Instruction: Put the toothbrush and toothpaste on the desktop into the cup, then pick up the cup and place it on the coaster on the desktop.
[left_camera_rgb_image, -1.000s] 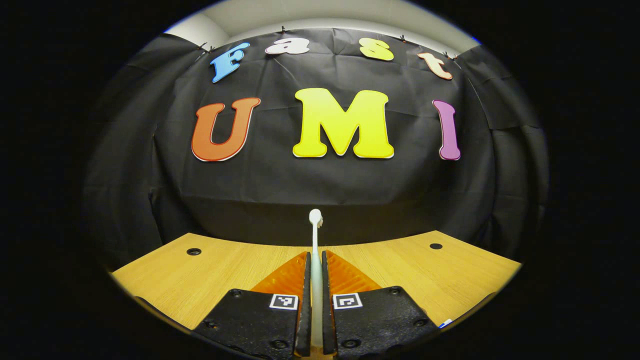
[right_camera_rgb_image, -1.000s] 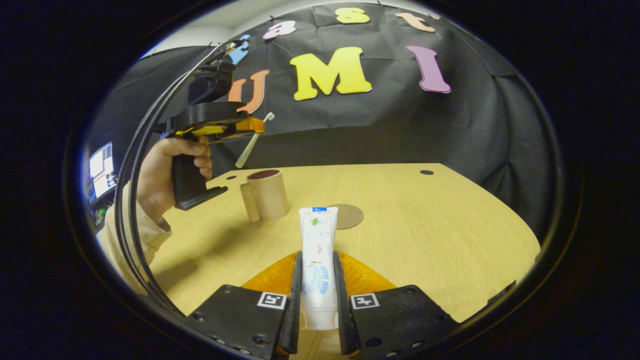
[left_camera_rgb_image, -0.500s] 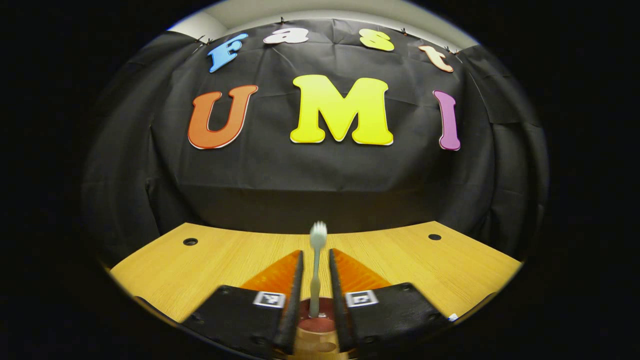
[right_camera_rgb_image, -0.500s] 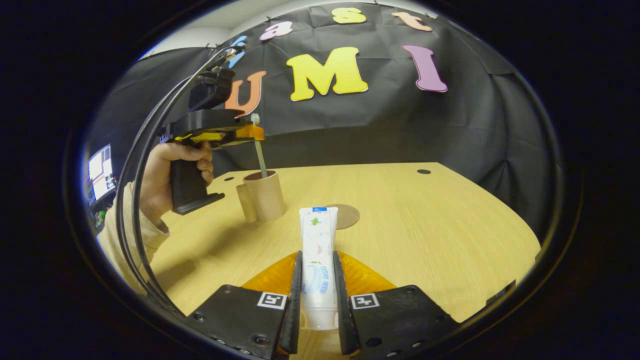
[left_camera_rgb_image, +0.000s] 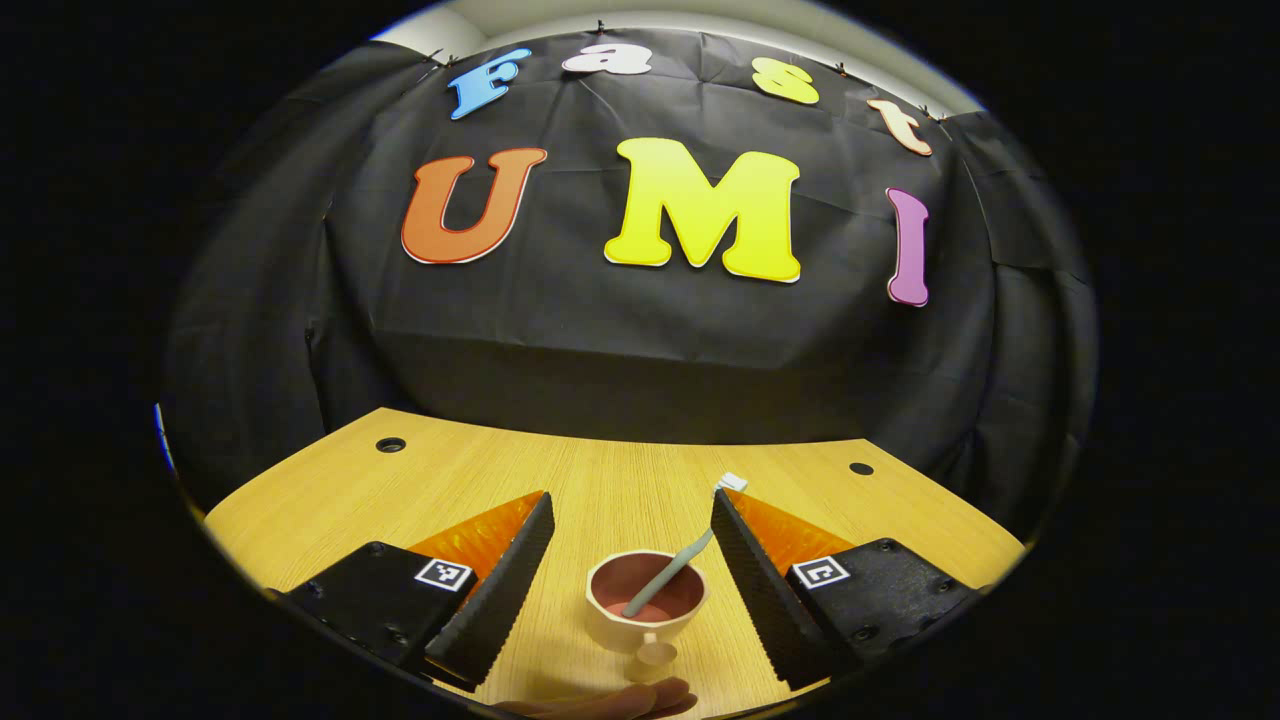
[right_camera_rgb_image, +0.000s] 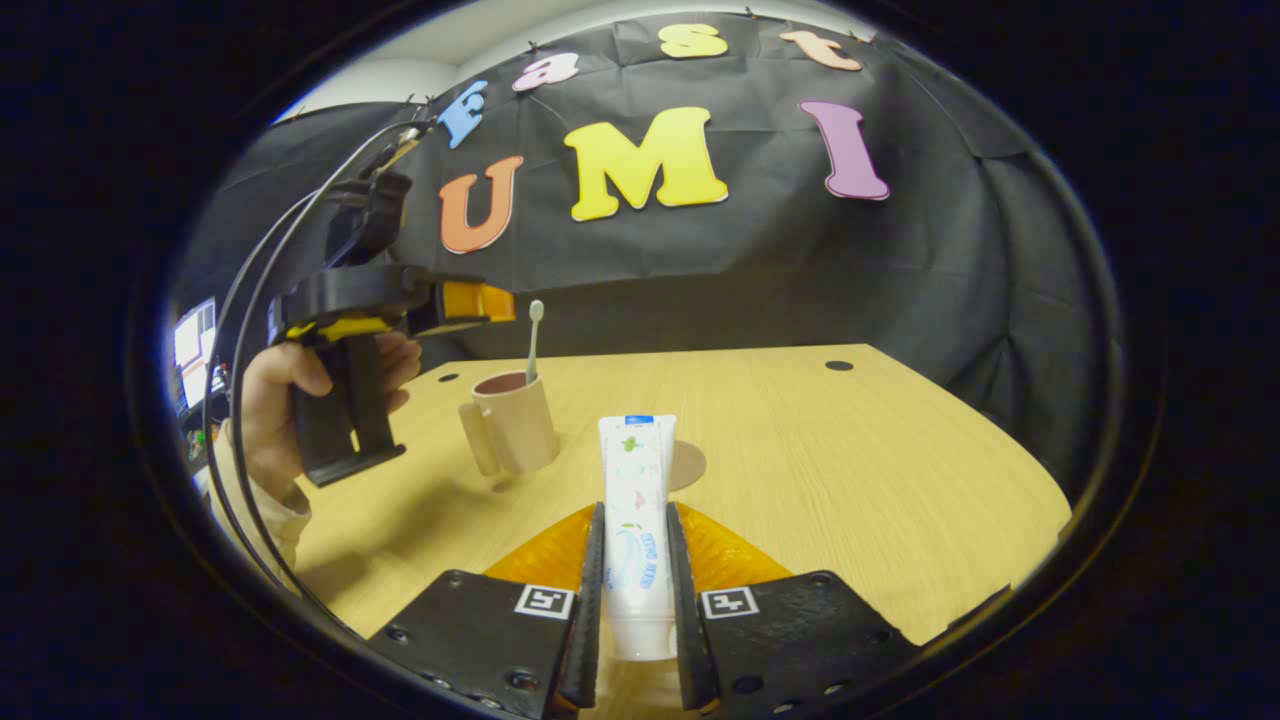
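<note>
Cup: In your left gripper view the cup (left_camera_rgb_image: 646, 610) stands upright on the wooden desktop (left_camera_rgb_image: 300, 510), low between that gripper's two spread fingers. It is tan outside with a reddish-brown inside, and its handle points toward the camera. In your right gripper view the same cup (right_camera_rgb_image: 512, 423) stands left of centre, handle on its left.

Cup contents: The toothbrush (left_camera_rgb_image: 672, 574) is inside the cup, handle end down in the bottom, leaning up to the right over the rim. Its white bristle head pokes out beside the right finger. In the right gripper view the toothbrush (right_camera_rgb_image: 534, 340) rises nearly upright out of the cup mouth, head on top.

Left gripper: Your left gripper (left_camera_rgb_image: 632, 525) has its jaws wide apart and grips nothing. The cup sits in the gap, apart from both fingers. In the right gripper view you see this gripper (right_camera_rgb_image: 400, 300) held above and left of the cup by your hand (right_camera_rgb_image: 270, 400).

Right gripper: Your right gripper (right_camera_rgb_image: 634, 560) is clamped on the toothpaste (right_camera_rgb_image: 636, 520), both fingers pressing on the sides of the tube. The white tube points away from the camera, held over the near part of the desktop.

Coaster: The round brown coaster (right_camera_rgb_image: 688, 464) lies flat just right of the cup, partly hidden behind the tube's far end. Nothing rests on the part you can see.

Desktop holes: A dark round hole (left_camera_rgb_image: 390, 444) sits far left and another (left_camera_rgb_image: 861, 468) far right.
</note>
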